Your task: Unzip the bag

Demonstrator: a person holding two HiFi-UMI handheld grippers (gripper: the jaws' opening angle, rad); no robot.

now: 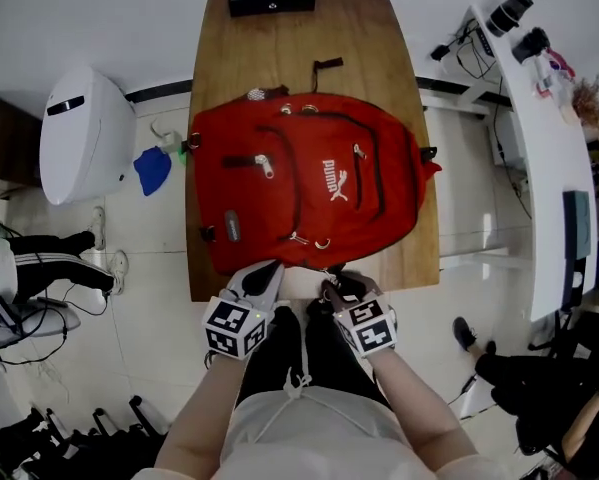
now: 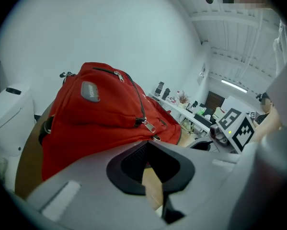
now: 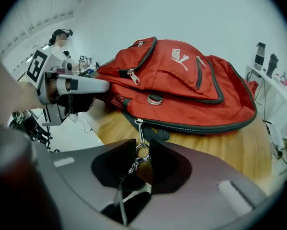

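Presently: backpack (image 1: pixel 309 183), red, soft cloth (likely light, apt to slump and drag), centre frame on table (image 1: pixel 279 48). Right gripper (image 3: pixel 142 143) pinches zipper pull (image 3: pixel 142 151), the proper hold. Left gripper (image 2: pixel 148 145) closed on the backpack's near edge, seemingly anchoring it.

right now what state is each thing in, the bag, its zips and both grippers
red Puma backpack: lying flat, visible zips closed
zipper pull ring: gripped, zip not yet opened
right gripper: shut on zipper pull ring
left gripper: jaws together at backpack's edge
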